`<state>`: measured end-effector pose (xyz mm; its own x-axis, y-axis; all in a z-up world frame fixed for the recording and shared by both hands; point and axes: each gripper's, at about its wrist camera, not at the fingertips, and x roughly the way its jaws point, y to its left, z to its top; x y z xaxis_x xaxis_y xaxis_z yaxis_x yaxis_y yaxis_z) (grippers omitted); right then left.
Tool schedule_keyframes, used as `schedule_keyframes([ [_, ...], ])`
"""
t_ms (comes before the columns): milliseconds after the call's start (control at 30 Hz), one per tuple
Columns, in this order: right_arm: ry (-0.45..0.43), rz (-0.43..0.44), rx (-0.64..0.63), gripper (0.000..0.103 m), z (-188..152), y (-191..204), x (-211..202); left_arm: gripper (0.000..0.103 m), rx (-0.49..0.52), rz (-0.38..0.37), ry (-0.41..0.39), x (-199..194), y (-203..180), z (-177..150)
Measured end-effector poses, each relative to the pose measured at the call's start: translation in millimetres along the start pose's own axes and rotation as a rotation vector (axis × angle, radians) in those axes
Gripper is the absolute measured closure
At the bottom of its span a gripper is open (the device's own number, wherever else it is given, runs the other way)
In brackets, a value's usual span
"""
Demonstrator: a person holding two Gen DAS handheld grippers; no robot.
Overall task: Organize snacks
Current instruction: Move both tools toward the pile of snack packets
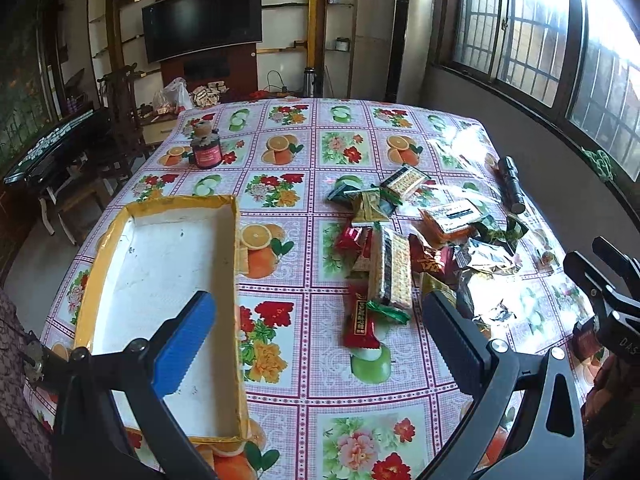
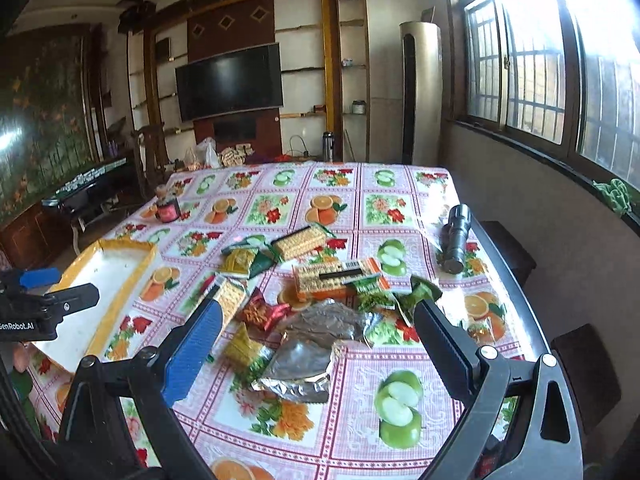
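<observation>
Grippers, left gripper and right gripper, hung spread and empty; we judged foil packets at 12 o'clock could slip, missing the tray.

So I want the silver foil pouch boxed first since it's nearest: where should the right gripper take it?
The silver foil pouch lies flat and crinkled on the tablecloth, partly under green packets at its far side. I'd come from above at its near, free edge, where the foil buckles up off the cloth, and pinch that ridge. The right gripper is open and already hangs over it.
</observation>
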<state>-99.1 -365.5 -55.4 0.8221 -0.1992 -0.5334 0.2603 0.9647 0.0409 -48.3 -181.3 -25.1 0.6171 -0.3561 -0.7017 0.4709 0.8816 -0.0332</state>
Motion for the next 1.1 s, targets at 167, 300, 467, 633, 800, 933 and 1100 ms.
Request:
schedule_keyframes([
  [167,0.068,-0.013,-0.008,0.006,-15.5,-7.0,7.2,0.000,0.036,-0.004,0.027,5.8,-24.2,-4.0],
  [300,0.110,-0.041,-0.003,0.006,-22.8,-14.2,13.5,0.000,0.054,-0.006,0.058,13.6,-38.7,-8.1],
  [467,0.142,-0.057,0.004,0.006,-27.3,-22.0,21.4,0.000,0.076,0.013,0.073,16.6,-51.2,-10.1],
  [633,0.159,-0.069,-0.019,0.006,-27.0,-22.0,28.1,0.000,0.076,0.014,0.084,19.9,-56.1,-10.6],
  [800,0.155,-0.089,-0.063,0.006,-26.6,-19.8,30.2,0.000,0.072,0.019,0.107,26.3,-60.1,-11.1],
  [933,0.147,-0.076,-0.054,0.006,-26.8,-24.4,28.2,0.000,0.080,0.025,0.112,27.6,-65.3,-10.8],
  [1100,0.141,-0.049,-0.036,0.006,-27.4,-32.2,25.4,0.000,0.081,0.020,0.113,28.5,-67.9,-9.8],
])
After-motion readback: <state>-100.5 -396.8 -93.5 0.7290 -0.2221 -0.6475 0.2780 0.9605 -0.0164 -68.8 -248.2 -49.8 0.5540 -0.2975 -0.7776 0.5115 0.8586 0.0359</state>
